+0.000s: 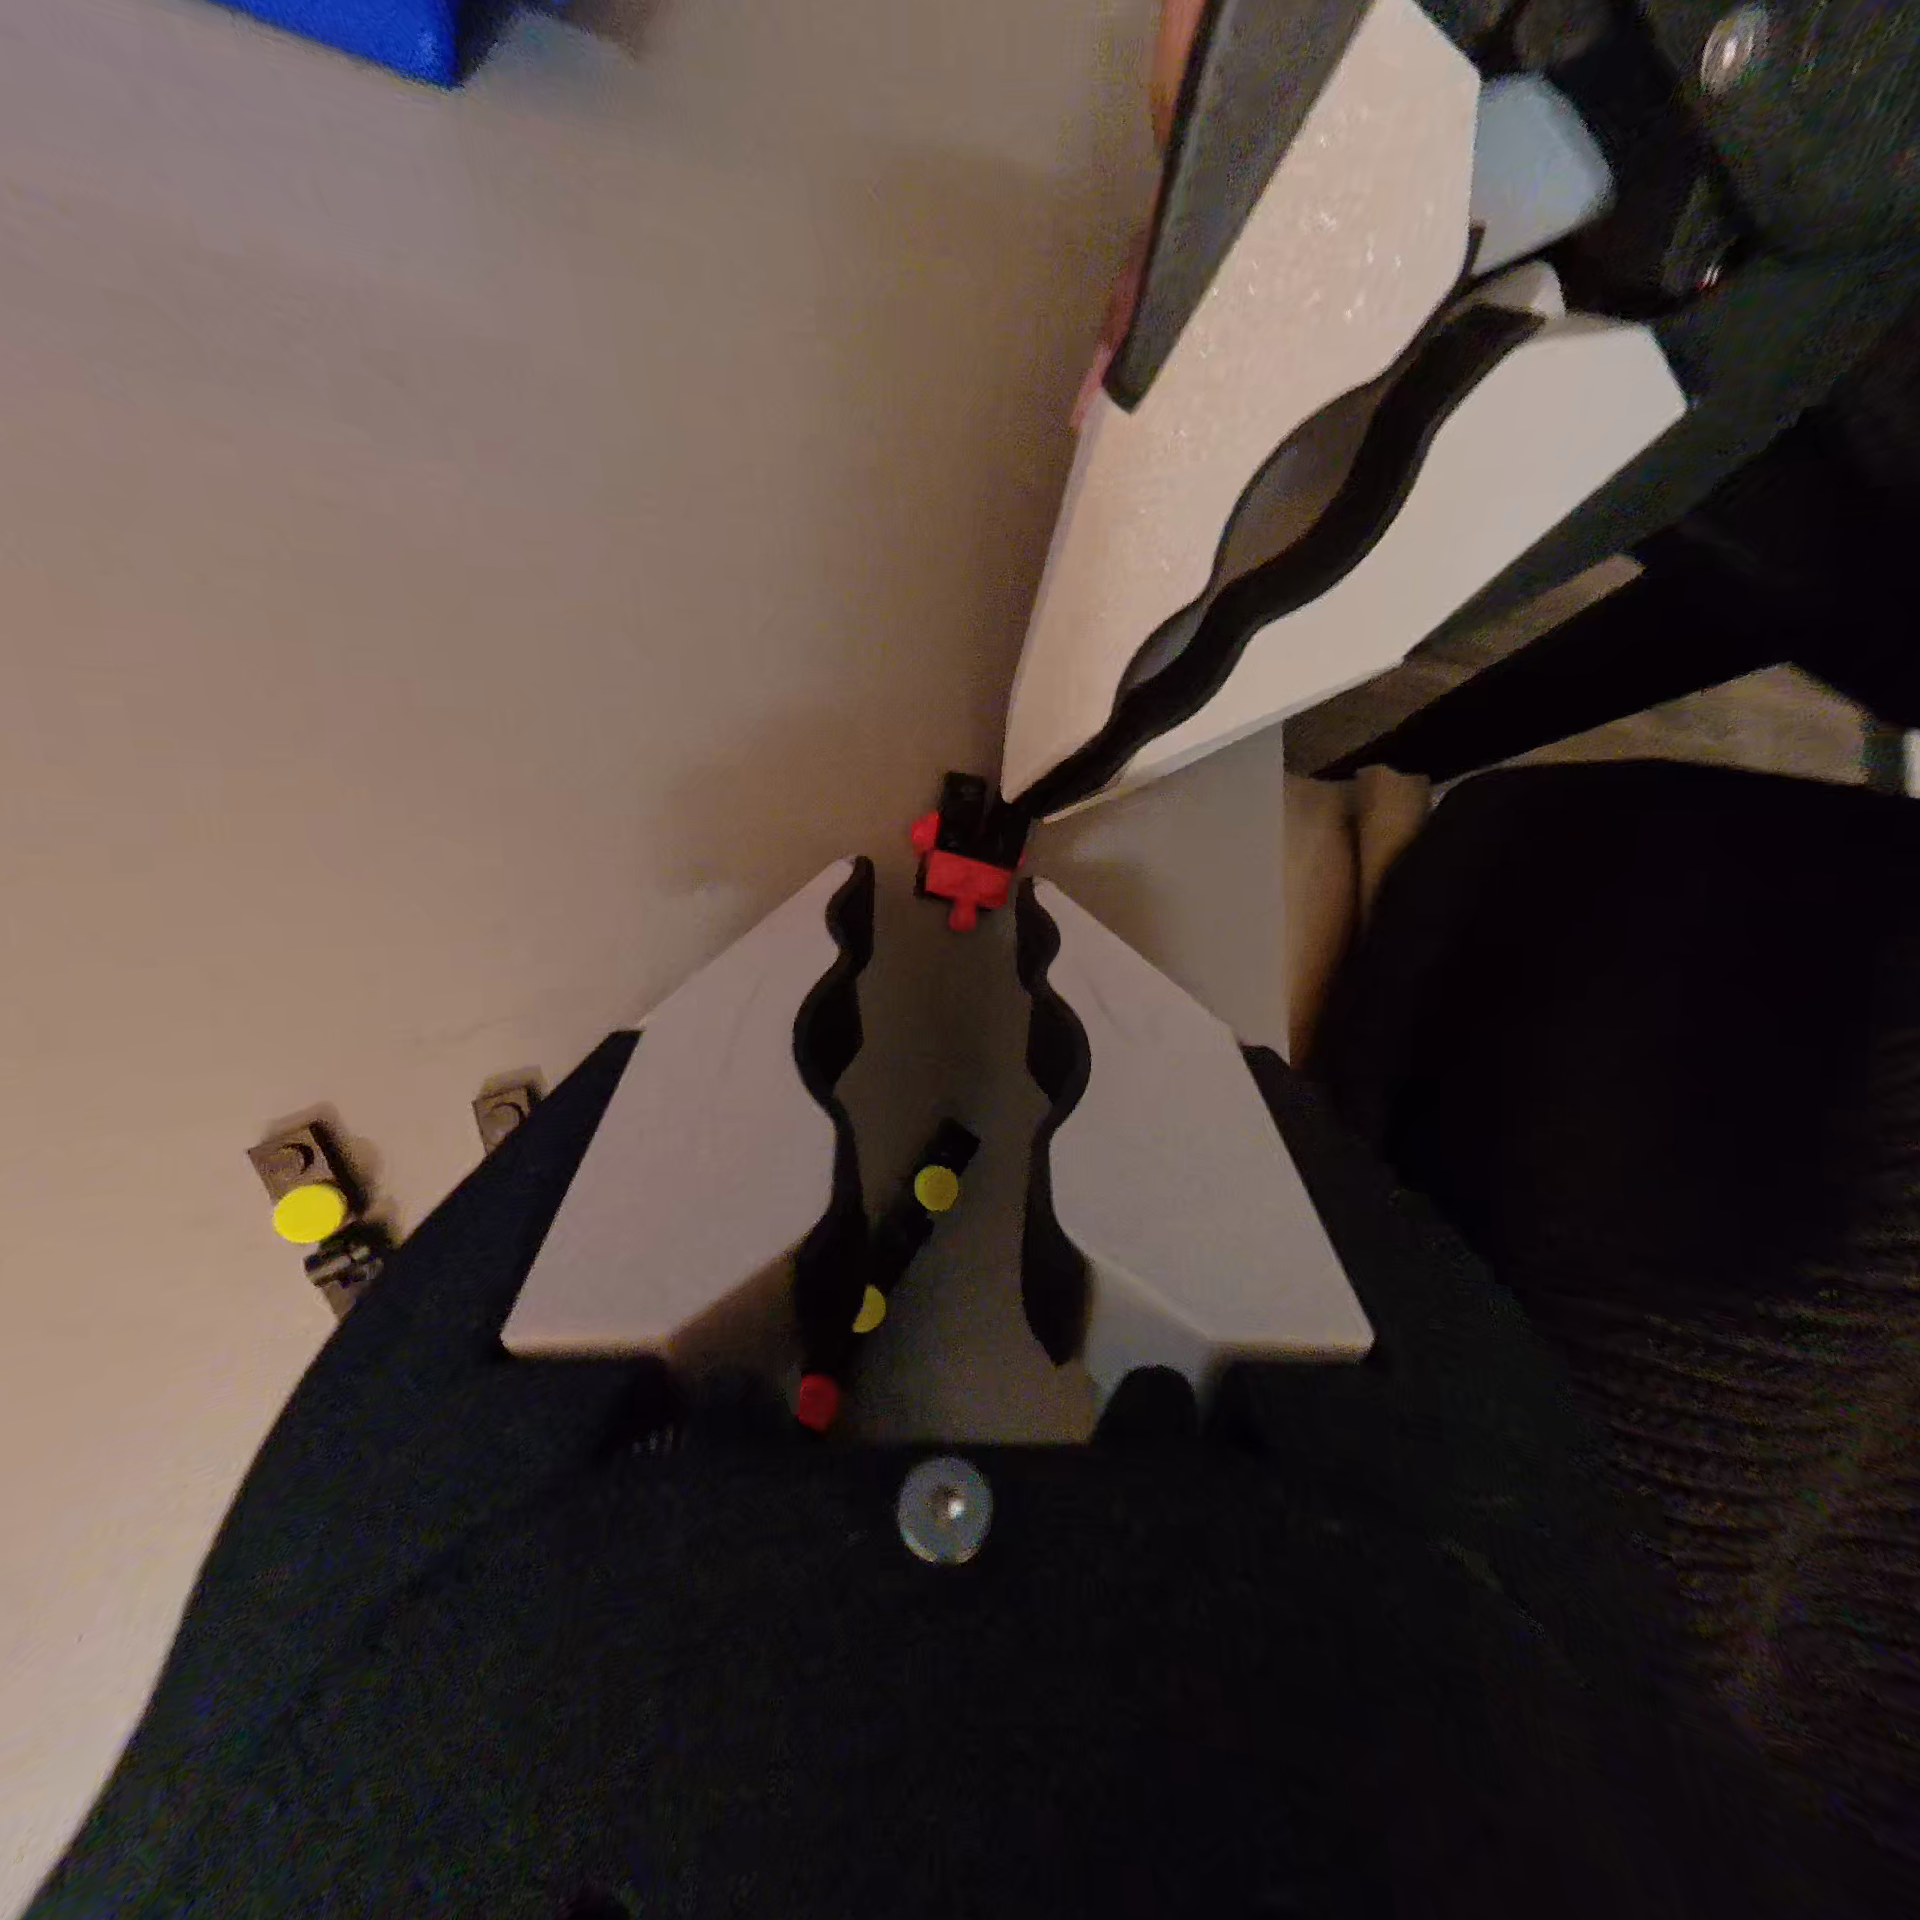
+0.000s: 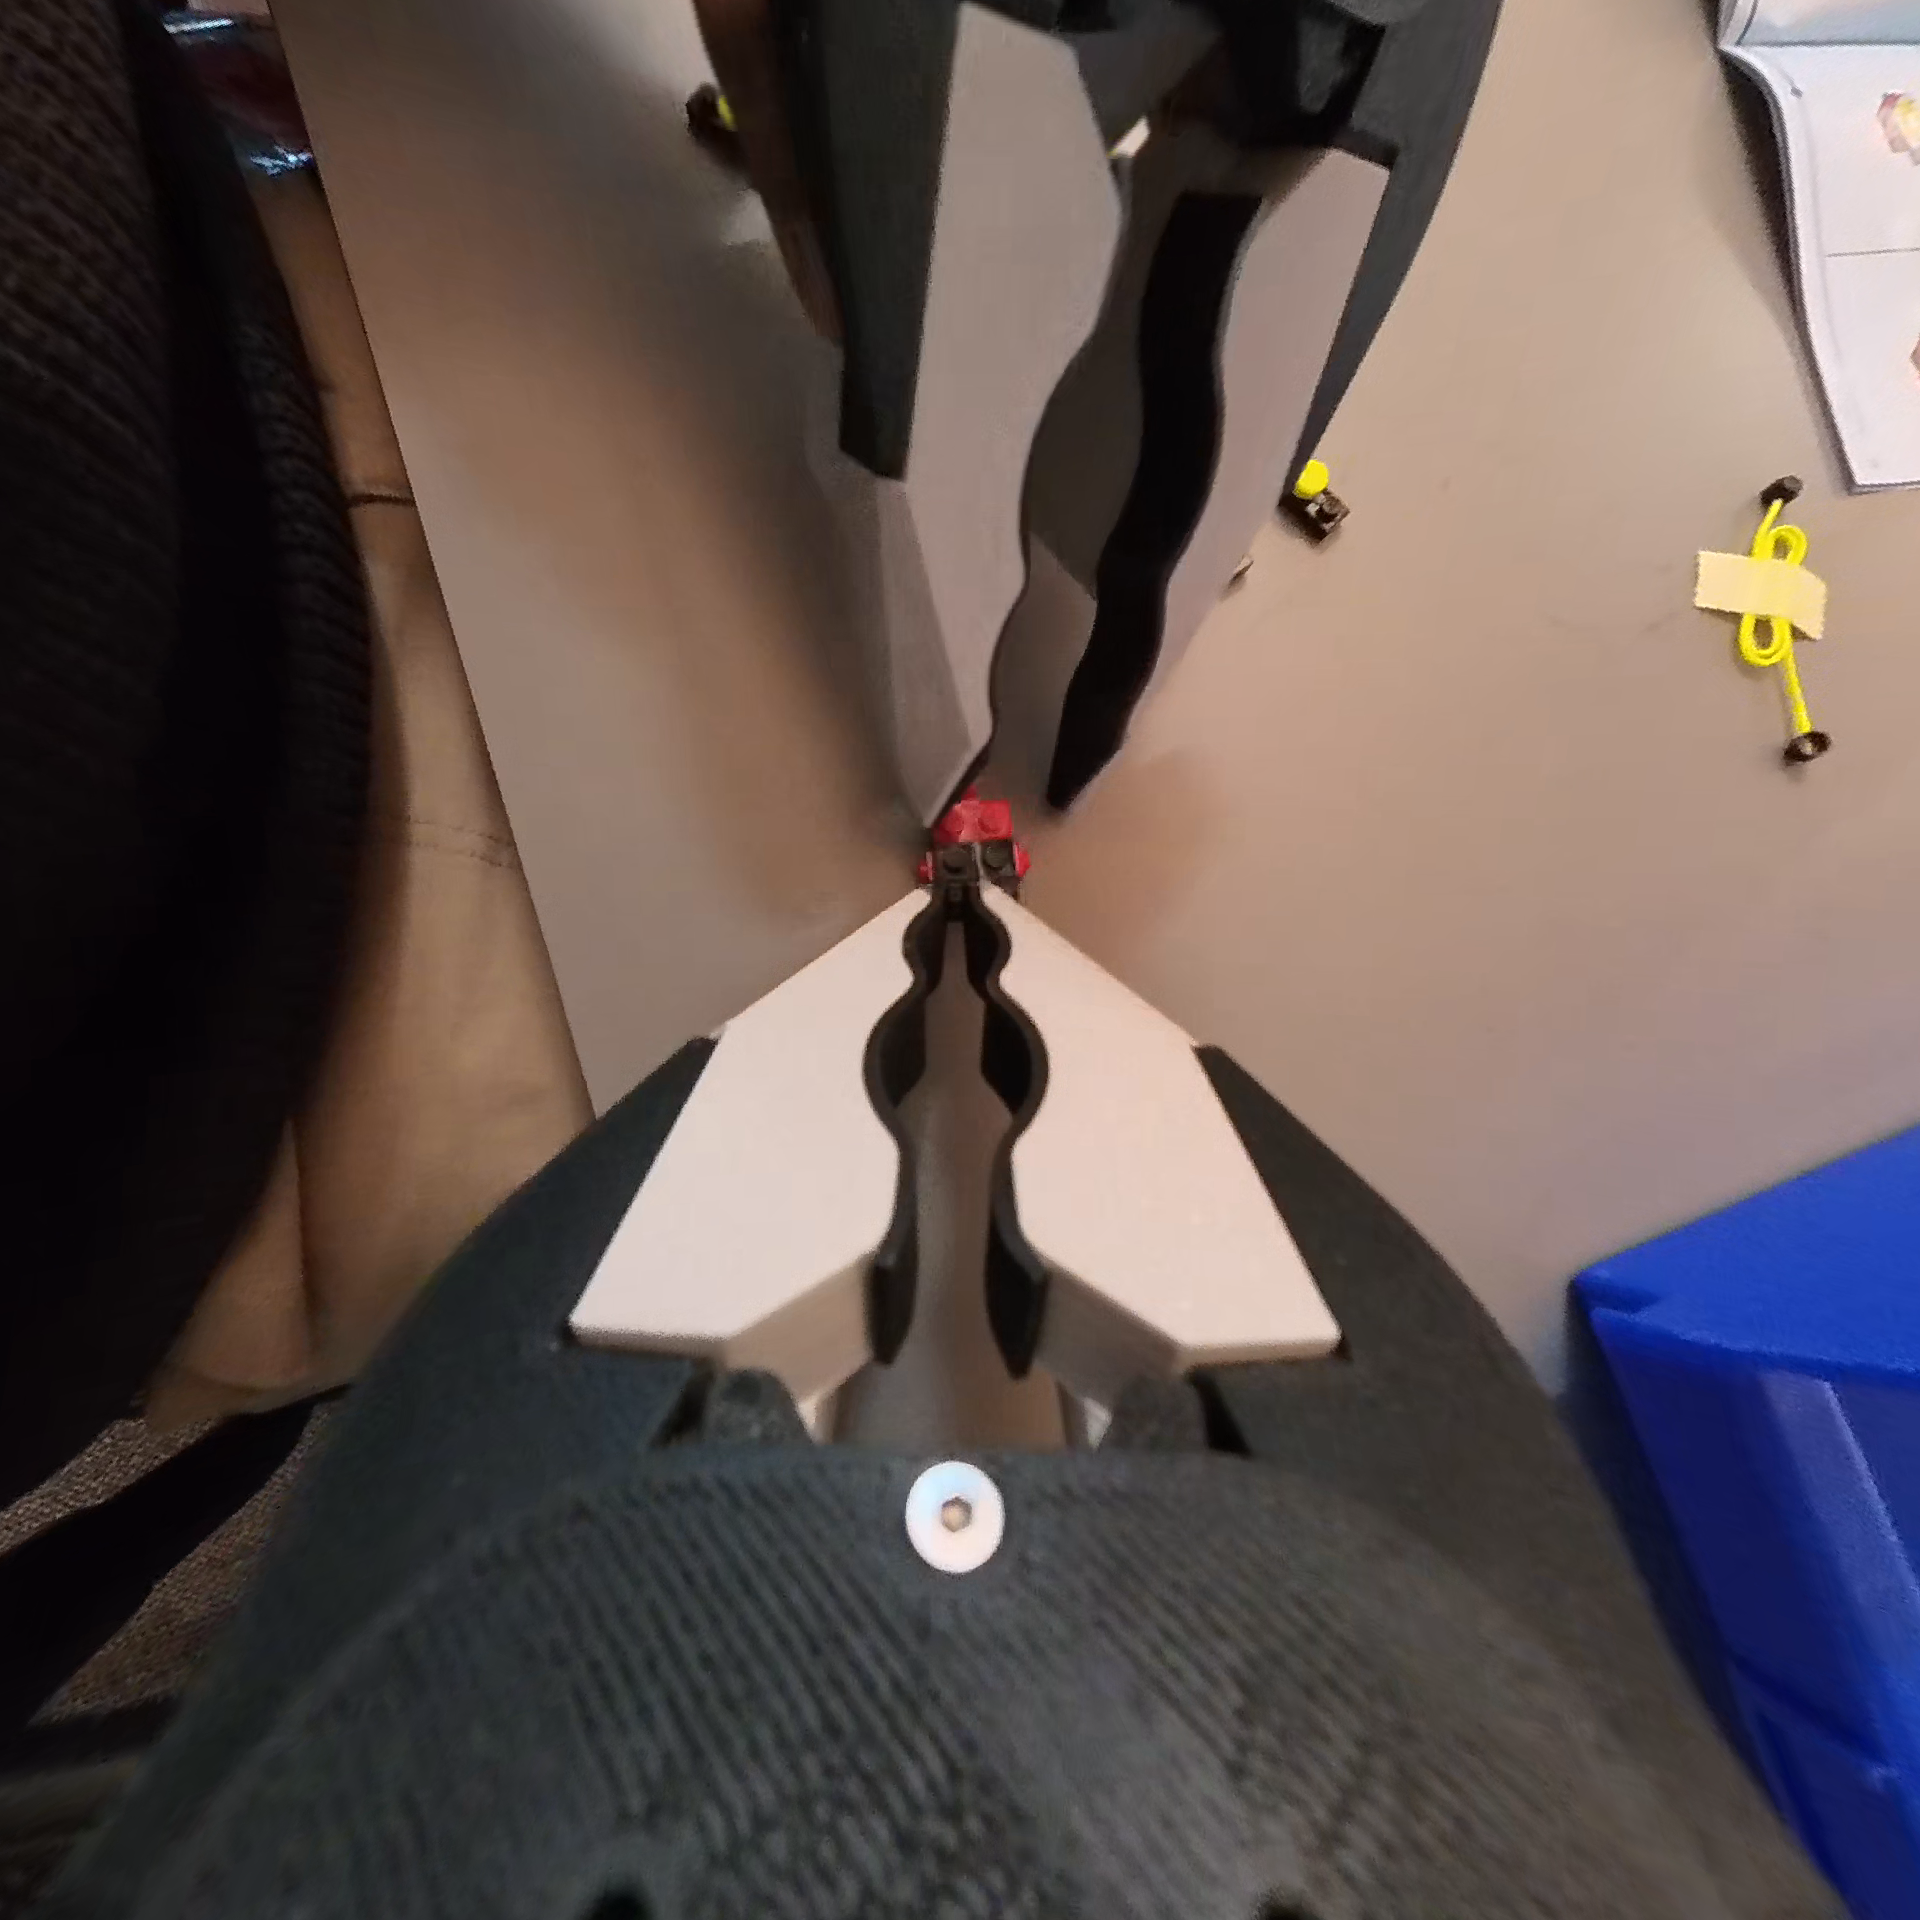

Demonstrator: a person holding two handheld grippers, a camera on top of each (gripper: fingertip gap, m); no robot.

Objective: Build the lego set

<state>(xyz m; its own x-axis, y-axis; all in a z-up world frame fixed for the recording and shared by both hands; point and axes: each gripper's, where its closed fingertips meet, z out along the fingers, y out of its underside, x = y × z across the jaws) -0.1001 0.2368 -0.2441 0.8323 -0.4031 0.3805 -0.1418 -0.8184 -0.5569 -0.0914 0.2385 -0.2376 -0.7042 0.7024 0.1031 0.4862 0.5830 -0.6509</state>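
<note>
Both jaws differ: right gripper [image 2: 961,902] clenches the red-black lego piece [image 2: 975,840]; left gripper [image 1: 943,881] gapes beside it.

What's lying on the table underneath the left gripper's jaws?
Under the open left gripper lies a black lego strip with yellow studs and a red piece at its end. Part of the strip is hidden behind one finger, so its full length cannot be seen.

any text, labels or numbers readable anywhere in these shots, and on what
None can be read.
The paper sheet at the table's far right shows printed pictures and lines, too small and blurred to make out.
The lego pieces, blue bin and tape strip show no writing.
</note>
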